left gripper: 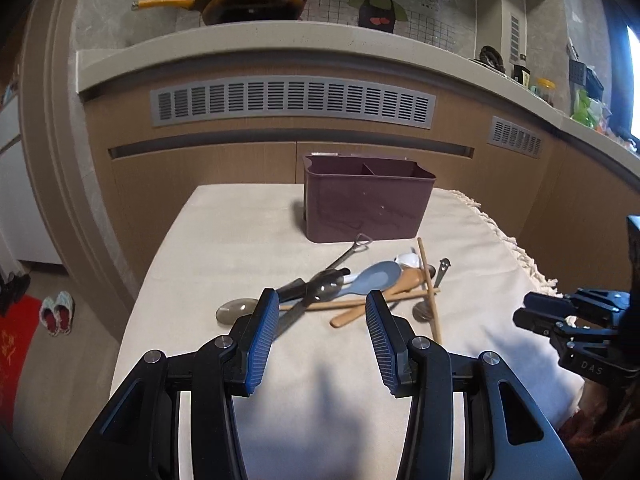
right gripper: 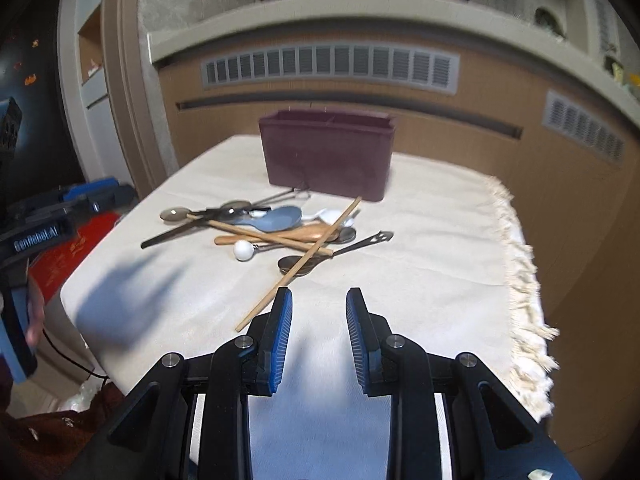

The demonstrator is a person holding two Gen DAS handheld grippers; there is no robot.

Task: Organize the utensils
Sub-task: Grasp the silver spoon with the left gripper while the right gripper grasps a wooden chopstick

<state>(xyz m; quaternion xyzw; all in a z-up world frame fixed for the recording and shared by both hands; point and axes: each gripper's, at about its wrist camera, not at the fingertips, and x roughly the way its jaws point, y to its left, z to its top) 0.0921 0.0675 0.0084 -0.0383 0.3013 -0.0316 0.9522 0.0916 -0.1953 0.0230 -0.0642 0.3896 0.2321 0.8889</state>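
Both tongs stand wide apart and hold nothing: the left tongs [left gripper: 322, 312] hover at the near edge of the utensil heap, and the right tongs [right gripper: 319, 308] hang just short of it over bare cloth. The utensils lie tangled mid-surface [right gripper: 420, 280], with the maroon two-compartment caddy [right gripper: 328, 152] empty as far as can be seen at twelve o'clock behind them. From the right wrist view, one wooden chopstick [right gripper: 300, 264] runs from seven o'clock up toward one o'clock across the pile; its free near end looks the easiest place to pinch. It should be light, stiff and apt to roll. The blue spoon [left gripper: 370, 278] looks like smooth ceramic or plastic, probably slippery and possibly chippable, best taken by the handle. The dark metal spoon [right gripper: 298, 265], pinned under the chopstick, lies flat and thin, so hard to get under.
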